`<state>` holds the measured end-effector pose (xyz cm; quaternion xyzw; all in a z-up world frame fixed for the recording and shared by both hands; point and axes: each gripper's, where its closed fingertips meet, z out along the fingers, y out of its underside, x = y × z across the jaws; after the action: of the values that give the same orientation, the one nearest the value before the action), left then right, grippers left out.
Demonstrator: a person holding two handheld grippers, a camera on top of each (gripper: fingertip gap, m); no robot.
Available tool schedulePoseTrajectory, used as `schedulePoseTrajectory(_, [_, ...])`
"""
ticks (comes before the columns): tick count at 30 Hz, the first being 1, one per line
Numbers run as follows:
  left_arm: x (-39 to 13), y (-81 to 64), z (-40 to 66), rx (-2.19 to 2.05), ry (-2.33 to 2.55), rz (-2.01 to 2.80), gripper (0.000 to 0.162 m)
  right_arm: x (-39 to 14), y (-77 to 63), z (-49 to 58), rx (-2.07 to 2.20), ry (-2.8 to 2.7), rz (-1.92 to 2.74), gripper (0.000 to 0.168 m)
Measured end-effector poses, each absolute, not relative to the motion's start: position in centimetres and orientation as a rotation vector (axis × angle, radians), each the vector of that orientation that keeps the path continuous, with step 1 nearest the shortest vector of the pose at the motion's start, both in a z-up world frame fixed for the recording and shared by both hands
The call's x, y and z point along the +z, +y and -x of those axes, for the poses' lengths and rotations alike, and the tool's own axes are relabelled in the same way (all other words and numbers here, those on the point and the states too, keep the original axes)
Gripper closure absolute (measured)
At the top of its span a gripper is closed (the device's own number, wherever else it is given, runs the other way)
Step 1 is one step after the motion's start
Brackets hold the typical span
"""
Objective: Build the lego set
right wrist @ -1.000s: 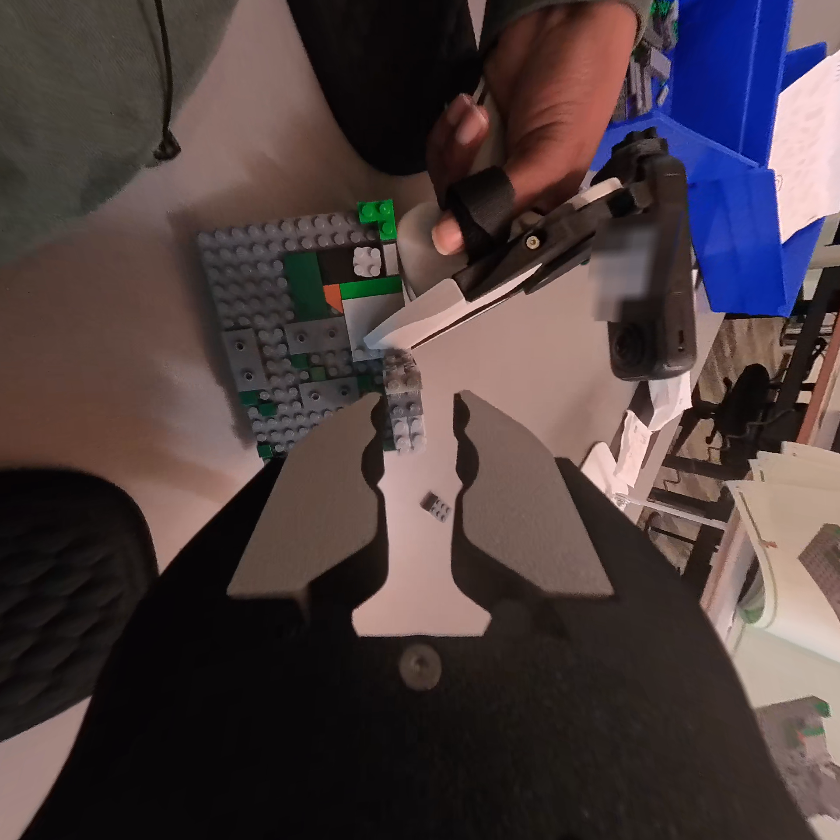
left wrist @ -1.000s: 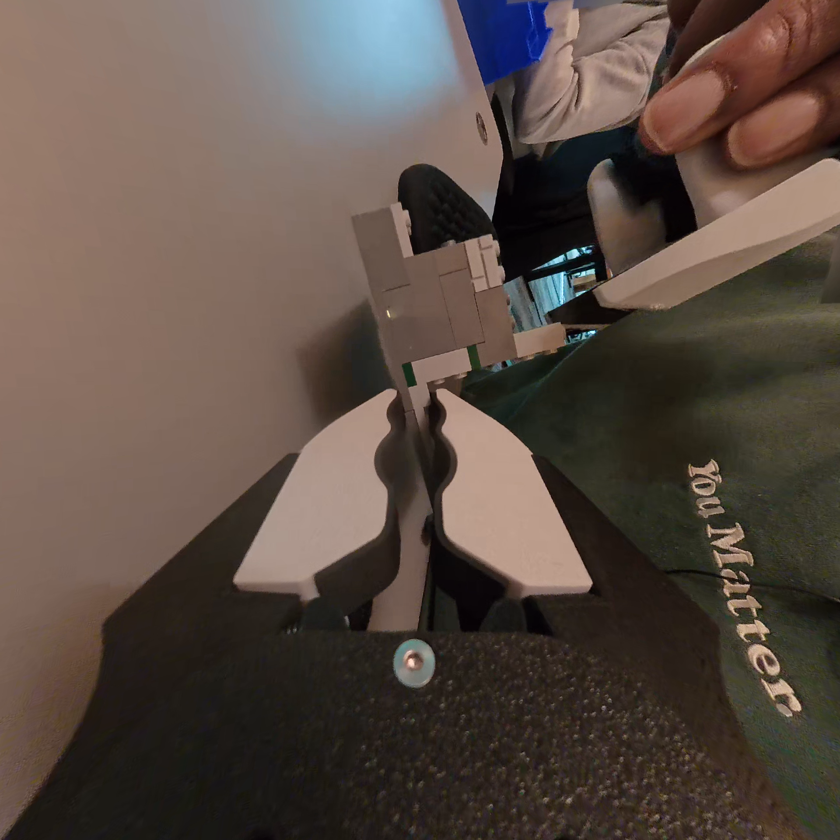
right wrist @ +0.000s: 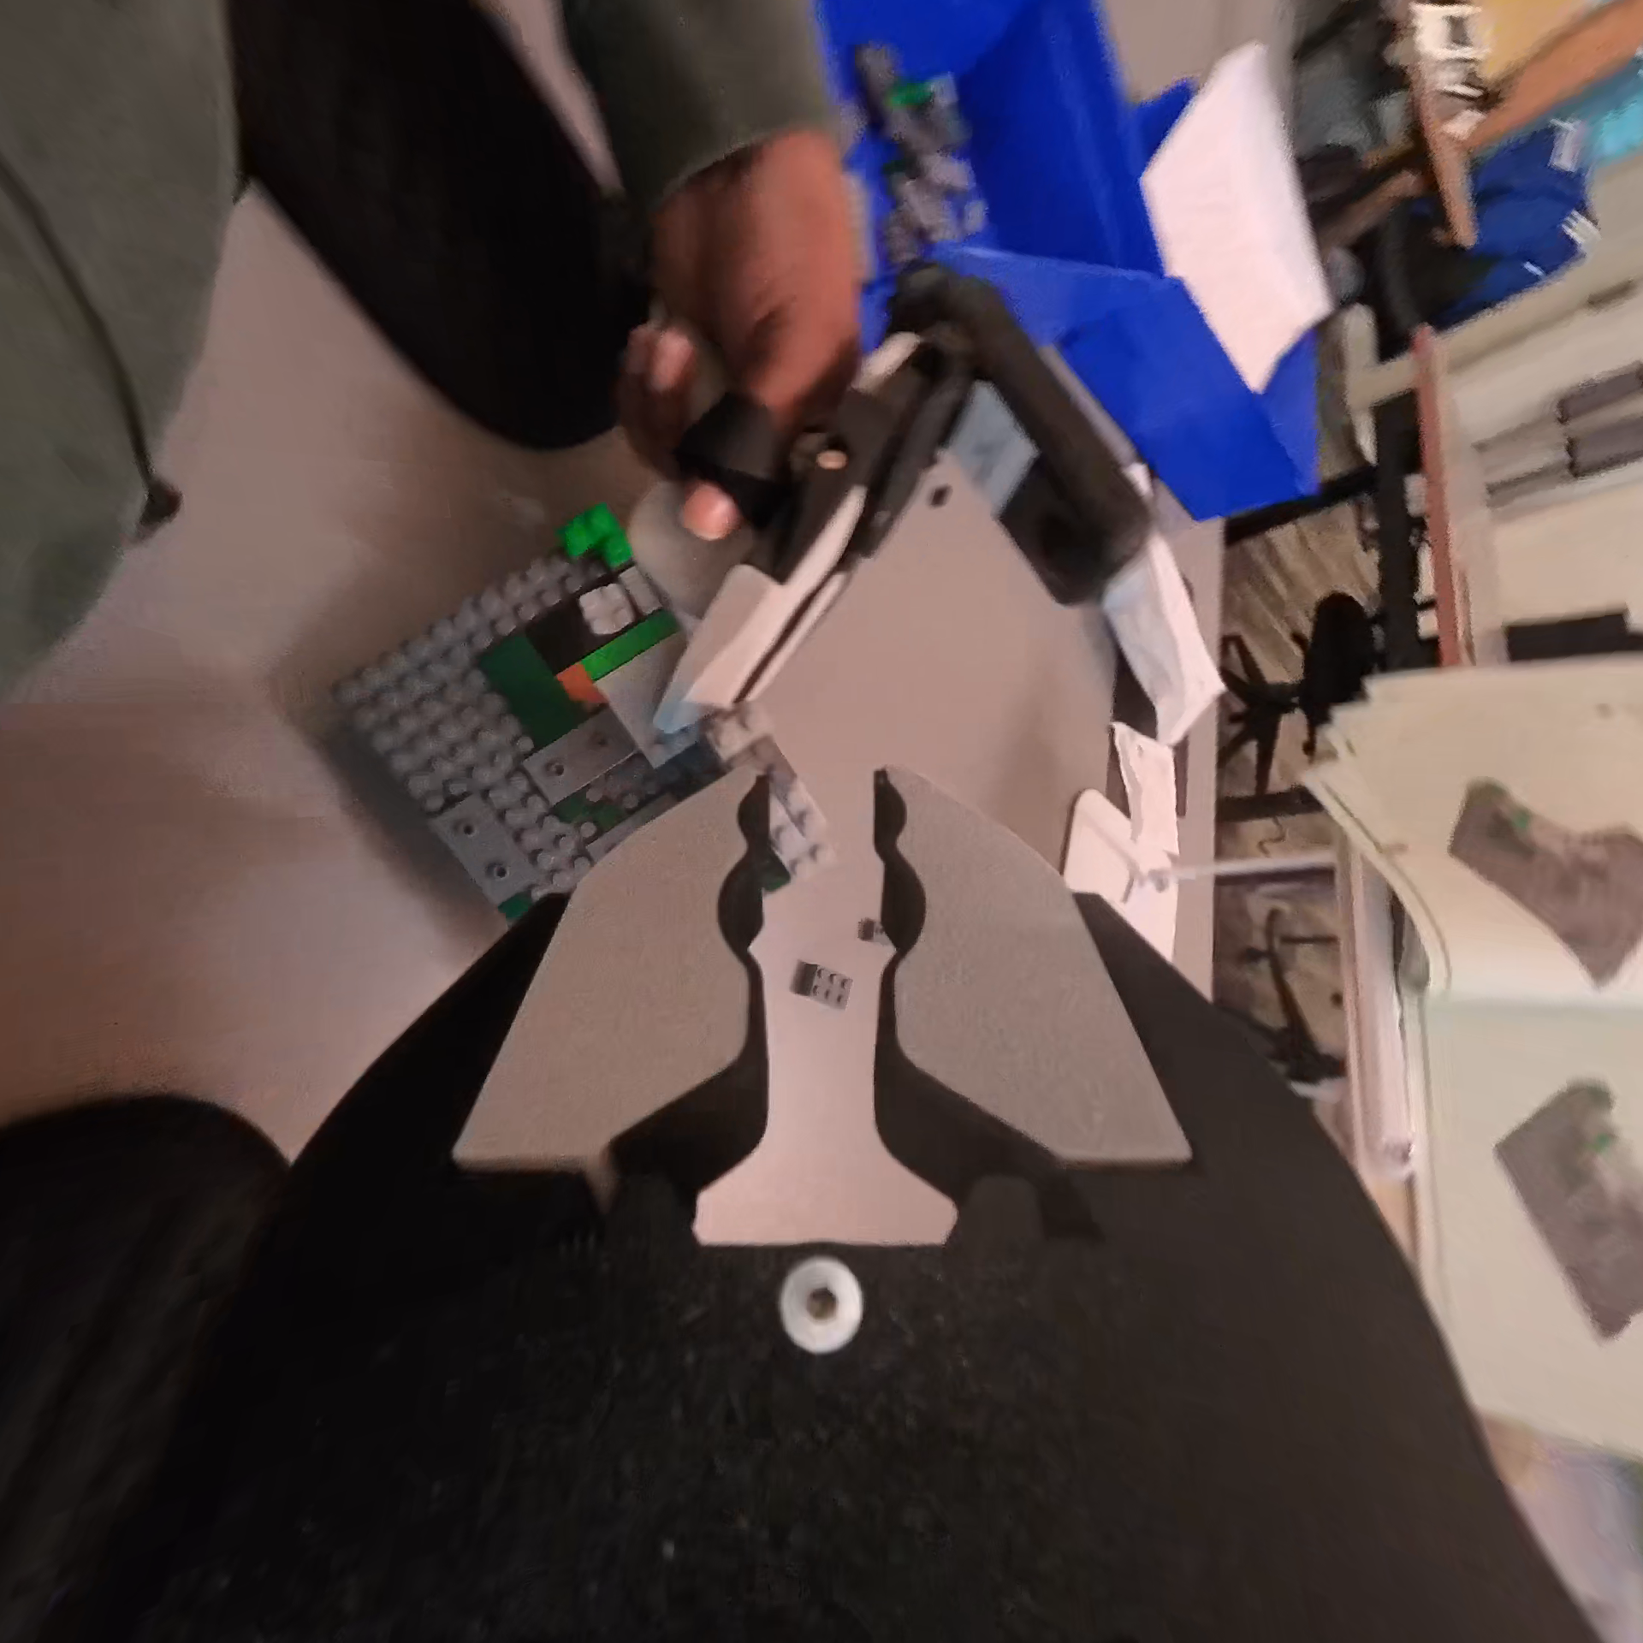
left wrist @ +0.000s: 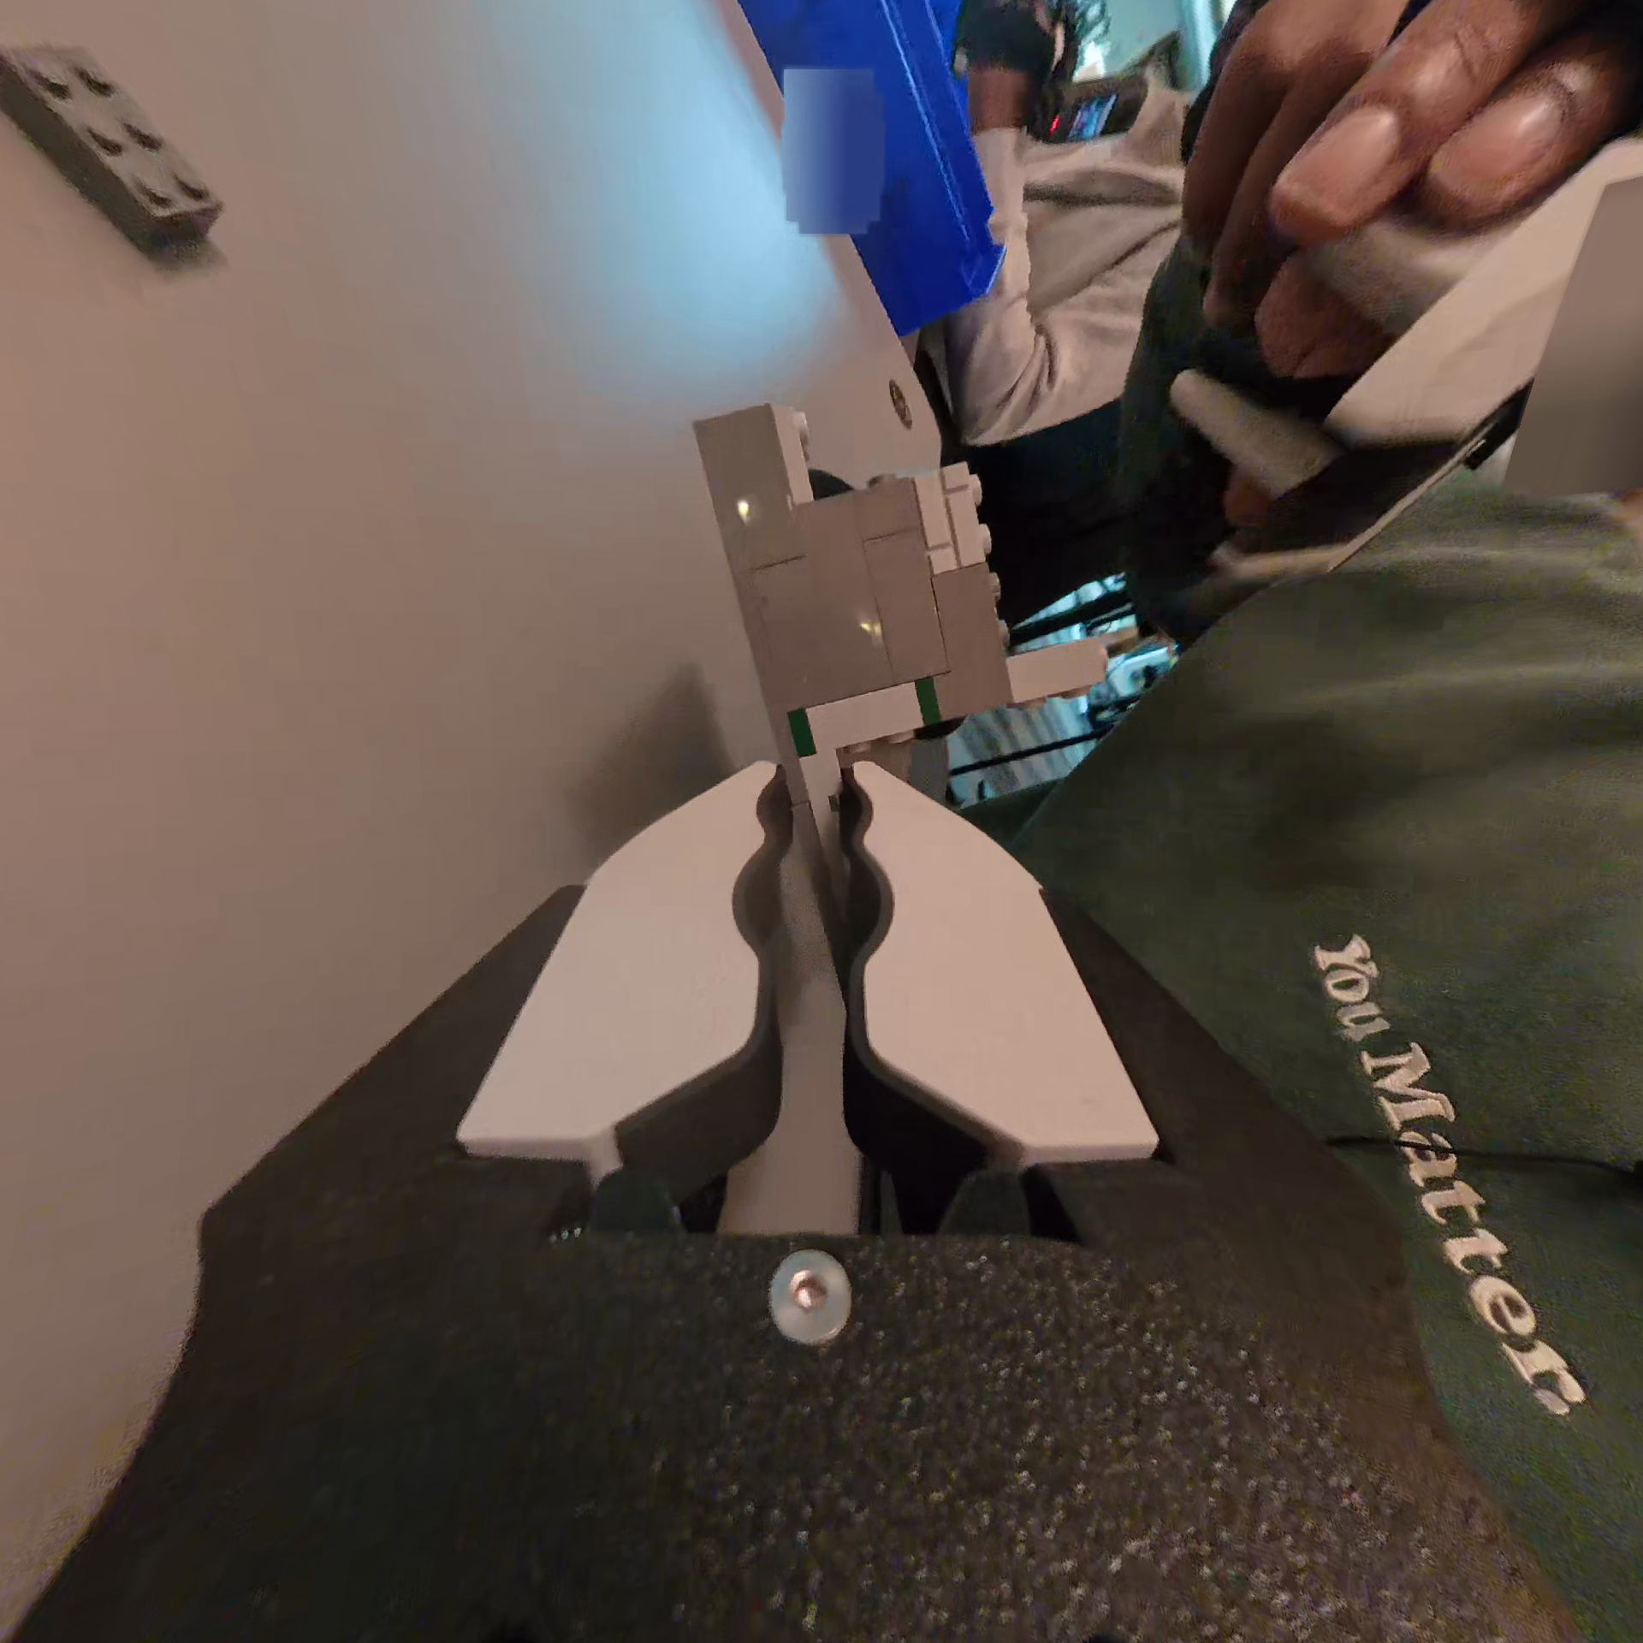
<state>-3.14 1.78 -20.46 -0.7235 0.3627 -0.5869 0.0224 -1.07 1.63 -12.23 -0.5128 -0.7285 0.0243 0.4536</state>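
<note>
The grey and green Lego build point(left wrist: 849, 605) is clamped edge-on in my left gripper point(left wrist: 813, 787); my right gripper point(right wrist: 818, 782) hangs wide, empty, above a dark loose brick point(right wrist: 822, 985)

bare table point(right wrist: 942, 640) right of lego build point(right wrist: 533, 756); small dark brick point(right wrist: 822, 985) & blue bin point(right wrist: 1111, 338) obstruct.
</note>
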Motion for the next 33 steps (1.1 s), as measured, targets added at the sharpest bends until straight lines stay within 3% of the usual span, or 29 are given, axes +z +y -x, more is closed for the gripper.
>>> schedulePoseTrajectory(7, [-20.0, 1.9, 3.8, -2.154, 1.03, 2.2, 0.152, -11.9, 1.8, -3.4, 0.355, -1.325, 1.499, 0.146])
schedulePoseTrajectory(12, [-20.1, -0.1, 4.6, -2.397, 1.335, 2.11, 0.152, -15.8, 1.5, -3.8, 0.409, -1.347, 1.561, 0.145])
schedulePoseTrajectory(15, [-20.6, -0.9, 4.0, -2.414, 1.511, 2.091, 0.152, -16.6, 1.3, -2.2, 0.459, -1.443, 1.539, 0.136])
schedulePoseTrajectory(20, [-20.4, -1.6, 2.8, -2.389, 1.758, 2.016, 0.152, -18.1, 0.8, 0.6, 0.462, -1.663, 1.479, 0.129])
schedulePoseTrajectory(22, [-20.5, -1.6, 2.6, -2.335, 1.84, 2.006, 0.152, -18.7, 0.6, 1.1, 0.467, -1.728, 1.465, 0.148])
schedulePoseTrajectory(24, [-20.6, -1.6, 2.8, -2.301, 1.89, 1.988, 0.152, -18.8, 0.4, 1.2, 0.495, -1.744, 1.445, 0.15])
schedulePoseTrajectory(28, [-19.9, 0.4, 2.6, -2.244, 1.744, 1.944, 0.133, -19.6, 0.3, 0.9, 0.587, -1.684, 1.507, 0.151])
schedulePoseTrajectory(33, [-19.6, 5.4, 2.9, -1.784, 1.578, 1.888, 0.134, -20.9, 1.6, -0.9, 0.683, -1.581, 1.607, 0.151])
